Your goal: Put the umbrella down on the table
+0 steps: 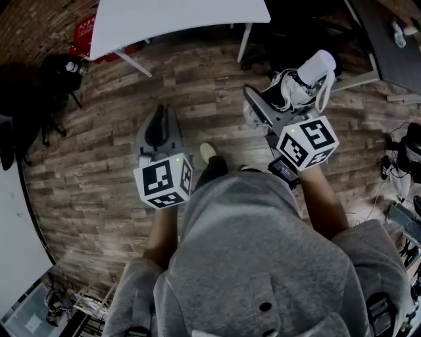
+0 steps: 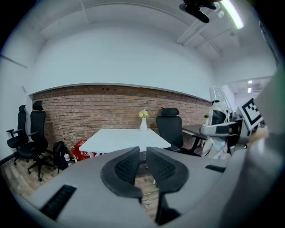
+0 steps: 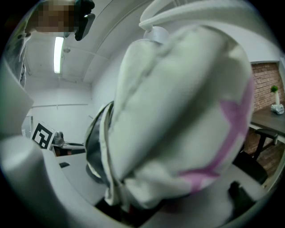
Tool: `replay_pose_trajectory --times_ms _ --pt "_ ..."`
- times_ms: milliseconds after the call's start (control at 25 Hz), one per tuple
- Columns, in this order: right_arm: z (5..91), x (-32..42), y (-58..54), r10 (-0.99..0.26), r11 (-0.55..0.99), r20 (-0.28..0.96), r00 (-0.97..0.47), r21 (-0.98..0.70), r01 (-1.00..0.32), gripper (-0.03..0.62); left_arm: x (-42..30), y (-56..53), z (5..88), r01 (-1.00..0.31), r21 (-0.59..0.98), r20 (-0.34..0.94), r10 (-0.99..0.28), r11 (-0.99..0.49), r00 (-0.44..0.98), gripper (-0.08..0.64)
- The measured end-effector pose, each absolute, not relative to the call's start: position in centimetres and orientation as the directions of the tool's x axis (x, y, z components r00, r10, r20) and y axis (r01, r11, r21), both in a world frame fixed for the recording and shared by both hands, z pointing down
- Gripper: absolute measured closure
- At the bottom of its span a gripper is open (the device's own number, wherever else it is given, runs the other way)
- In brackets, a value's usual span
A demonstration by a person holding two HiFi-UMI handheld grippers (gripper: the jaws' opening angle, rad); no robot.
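Note:
In the head view a folded white umbrella (image 1: 304,80) with a loop strap sticks out ahead of my right gripper (image 1: 281,100), which is shut on it over the wooden floor. The right gripper view is filled by the umbrella's white fabric with pink marks (image 3: 178,111), bulging between the grey jaws of the right gripper (image 3: 151,196). My left gripper (image 1: 160,128) is level beside it, shut with nothing held. Its dark ribbed pads (image 2: 127,168) nearly meet, and the left gripper (image 2: 141,165) points at the white table (image 2: 120,139). The white table (image 1: 177,20) lies ahead, beyond both grippers.
A white vase with flowers (image 2: 143,120) stands at the table's far edge by the brick wall. A black office chair (image 2: 171,129) is right of the table, with more chairs (image 2: 26,138) at the left. A black bag (image 1: 62,72) and a red box (image 1: 82,33) sit on the floor.

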State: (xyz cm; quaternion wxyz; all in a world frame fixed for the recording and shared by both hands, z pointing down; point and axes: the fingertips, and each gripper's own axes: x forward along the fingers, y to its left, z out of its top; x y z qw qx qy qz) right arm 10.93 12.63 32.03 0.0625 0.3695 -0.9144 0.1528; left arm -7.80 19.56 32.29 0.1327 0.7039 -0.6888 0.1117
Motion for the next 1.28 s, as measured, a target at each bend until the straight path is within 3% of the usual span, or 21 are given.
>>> replay_pose_trajectory --times_ms 840,1280 --pt "31.3 1.8 9.9 -0.668 0.688 0.211 -0.714 -0.191 -0.7 0.291 -16.2 17.0 32.7 -0.998 0.048 0.319 -0.946 -0.038 0.052 0.506" --pt "31.5 1.5 9.1 -0.682 0.674 0.217 -0.698 -0.186 -0.716 0.291 -16.7 16.3 33.0 -0.997 0.062 0.327 -0.942 -0.056 0.073 0.505"
